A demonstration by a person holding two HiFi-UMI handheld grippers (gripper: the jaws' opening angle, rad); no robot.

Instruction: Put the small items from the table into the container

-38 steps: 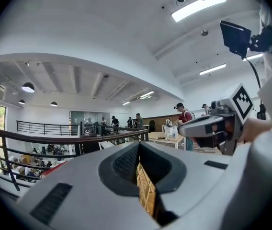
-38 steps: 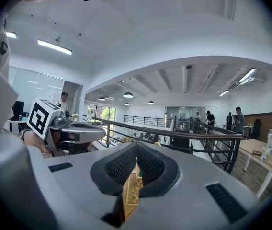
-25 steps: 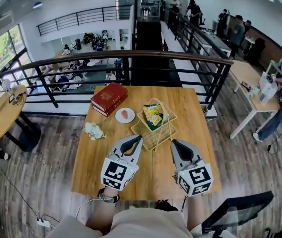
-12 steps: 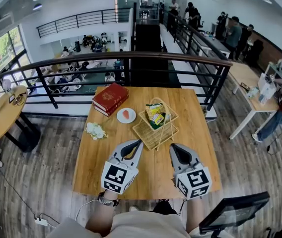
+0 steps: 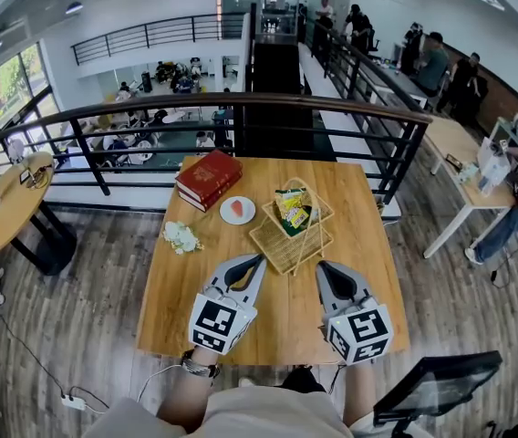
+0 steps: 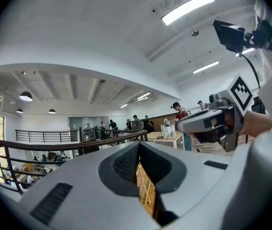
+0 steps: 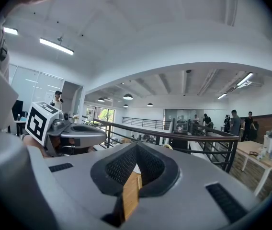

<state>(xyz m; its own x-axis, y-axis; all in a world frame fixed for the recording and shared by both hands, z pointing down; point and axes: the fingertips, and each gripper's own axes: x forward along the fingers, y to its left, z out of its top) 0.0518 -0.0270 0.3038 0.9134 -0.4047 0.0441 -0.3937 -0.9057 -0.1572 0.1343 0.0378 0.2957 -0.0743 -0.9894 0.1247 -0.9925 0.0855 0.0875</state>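
A wicker basket (image 5: pixel 270 240) stands mid-table with a yellow-green packet (image 5: pixel 291 211) in it. A white plate (image 5: pixel 237 210) left of it carries a small red-orange item (image 5: pixel 238 207). A white flower bunch (image 5: pixel 181 237) lies further left. My left gripper (image 5: pixel 259 259) hovers just near-left of the basket, shut and empty. The right gripper (image 5: pixel 320 266) hovers near-right of it, also shut and empty. In the left gripper view the shut jaws (image 6: pixel 138 146) show basket weave (image 6: pixel 145 188) through their slit. The right gripper view shows shut jaws (image 7: pixel 137 146) over bare wood.
A red book (image 5: pixel 207 179) lies at the wooden table's (image 5: pixel 359 245) far left corner. A black railing (image 5: pixel 241 108) runs right behind the table over a drop to a lower floor. People and other tables stand far off to the right.
Both grippers have shifted slightly, staying on the near side of the basket, jaws still shut. Nothing on the table has moved.
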